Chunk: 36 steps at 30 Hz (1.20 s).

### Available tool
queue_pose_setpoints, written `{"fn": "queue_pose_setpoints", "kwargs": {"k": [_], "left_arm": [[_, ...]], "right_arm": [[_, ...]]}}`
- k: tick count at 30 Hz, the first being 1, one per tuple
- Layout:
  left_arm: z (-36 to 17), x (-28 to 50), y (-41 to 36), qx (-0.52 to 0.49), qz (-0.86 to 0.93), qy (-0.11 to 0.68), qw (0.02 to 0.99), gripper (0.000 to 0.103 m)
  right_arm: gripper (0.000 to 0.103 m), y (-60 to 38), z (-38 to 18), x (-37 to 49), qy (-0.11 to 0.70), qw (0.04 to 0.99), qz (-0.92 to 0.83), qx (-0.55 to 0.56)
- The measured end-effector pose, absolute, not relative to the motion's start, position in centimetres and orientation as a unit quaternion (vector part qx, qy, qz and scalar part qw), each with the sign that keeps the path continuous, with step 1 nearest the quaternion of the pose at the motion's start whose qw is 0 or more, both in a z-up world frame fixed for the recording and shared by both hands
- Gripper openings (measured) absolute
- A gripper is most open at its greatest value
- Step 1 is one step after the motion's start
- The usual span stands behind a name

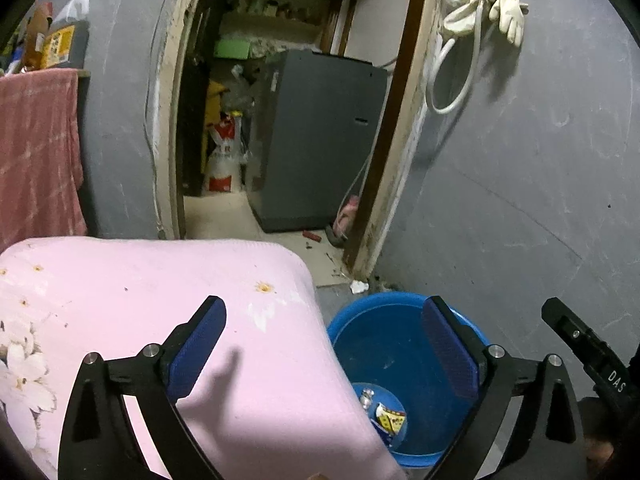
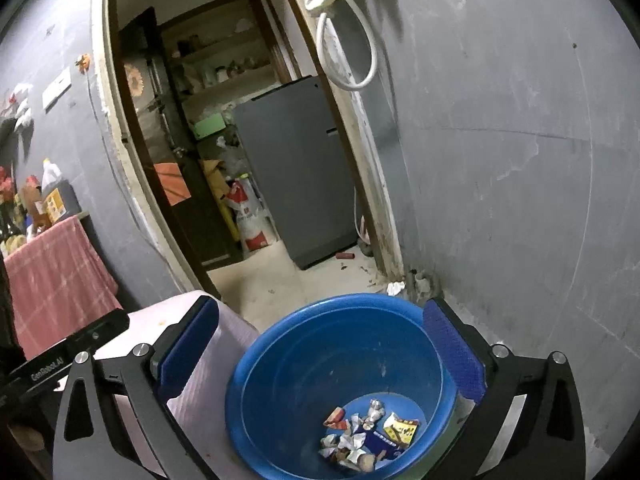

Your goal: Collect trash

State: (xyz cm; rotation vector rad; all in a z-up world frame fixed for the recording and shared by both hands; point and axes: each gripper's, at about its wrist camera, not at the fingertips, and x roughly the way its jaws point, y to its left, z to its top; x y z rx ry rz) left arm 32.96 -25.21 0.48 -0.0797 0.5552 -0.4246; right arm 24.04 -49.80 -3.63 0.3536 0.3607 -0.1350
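A blue plastic tub (image 2: 304,364) stands on the floor beside a pink flowered bed corner (image 1: 160,300). Several crumpled wrappers and paper scraps (image 2: 368,432) lie in its bottom; a few also show in the left wrist view (image 1: 386,416). My right gripper (image 2: 320,344) is open and empty, held above the tub. My left gripper (image 1: 324,344) is open and empty, over the bed edge and the tub (image 1: 400,344). A white crumpled scrap (image 2: 394,288) lies on the floor by the door frame, and shows in the left wrist view too (image 1: 359,286).
An open doorway (image 2: 240,160) leads to a storeroom with a grey fridge (image 2: 296,168) and a red-white sack (image 2: 248,216). A grey wall (image 2: 520,200) is on the right, with gloves and a hose (image 1: 480,12) hanging. A red cloth-covered table (image 2: 56,280) stands left.
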Motion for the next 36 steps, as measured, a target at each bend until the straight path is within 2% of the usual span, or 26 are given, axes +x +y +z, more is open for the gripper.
{"fn": "queue_pose_setpoints", "kwargs": {"k": [9, 22, 32, 36], "left_arm": [[1.4, 31.3, -23.7, -0.03, -0.196, 0.238, 0.951, 0.096], [2.4, 26.8, -20.0, -0.019, -0.17, 0.219, 0.961, 0.096], [3.2, 21.9, -16.5, -0.036, -0.165, 0.199, 0.965, 0.097], [3.1, 19.0, -15.1, -0.031, -0.156, 0.175, 0.971, 0.101]], "right_arm": [[0.103, -48.3, -2.3, 22.5, 0.154, 0.977, -0.071, 0.128], [0.103, -45.3, -0.8, 19.6, 0.151, 0.98, -0.062, 0.114], [0.103, -41.5, -0.8, 14.7, 0.149, 0.983, -0.058, 0.089], [0.103, -39.9, -1.1, 12.6, 0.136, 0.985, -0.06, 0.085]]}}
